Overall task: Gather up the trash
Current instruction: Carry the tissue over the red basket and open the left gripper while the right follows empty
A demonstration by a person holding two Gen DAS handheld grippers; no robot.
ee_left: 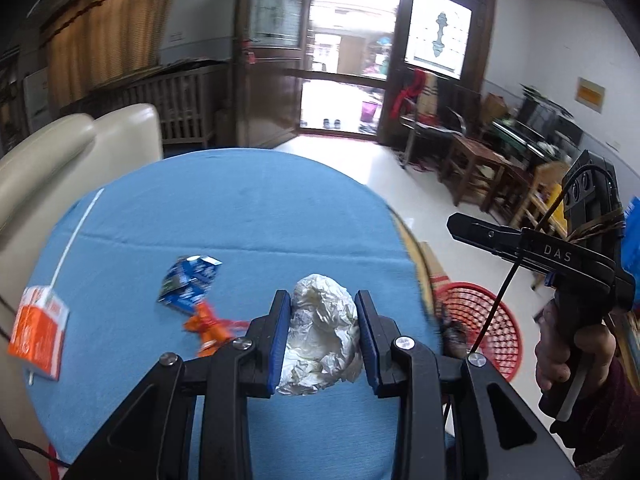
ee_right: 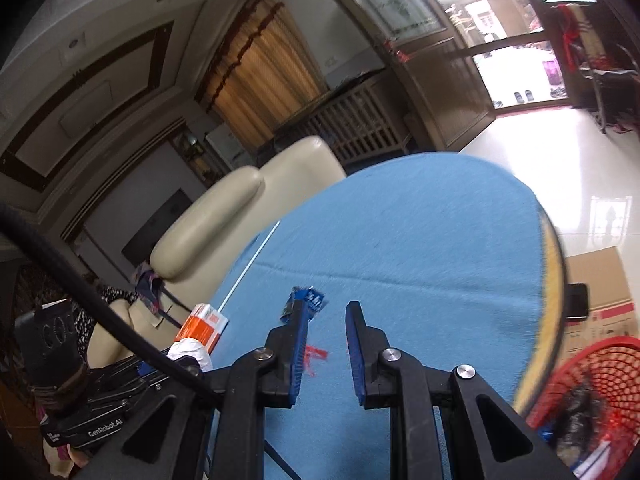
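Observation:
My left gripper (ee_left: 322,300) is shut on a crumpled white paper ball (ee_left: 320,340) and holds it above the blue tablecloth (ee_left: 240,208). On the cloth lie a blue wrapper (ee_left: 190,280), an orange wrapper (ee_left: 208,328) and an orange-and-white carton (ee_left: 38,334) with a white straw. To the right, a hand holds my right gripper (ee_left: 454,222) off the table's edge over the floor, shut and empty. In the right wrist view its fingers (ee_right: 325,308) hold nothing; the blue wrapper (ee_right: 306,304), the carton (ee_right: 204,326) and the paper ball (ee_right: 190,352) appear beyond and to the left.
A red mesh basket (ee_left: 480,320) with some dark trash in it stands on the floor beside the table's right edge. A cardboard box (ee_right: 600,280) sits behind it. A cream sofa (ee_left: 60,152) borders the table's left side. Wooden stools (ee_left: 476,168) line the right wall.

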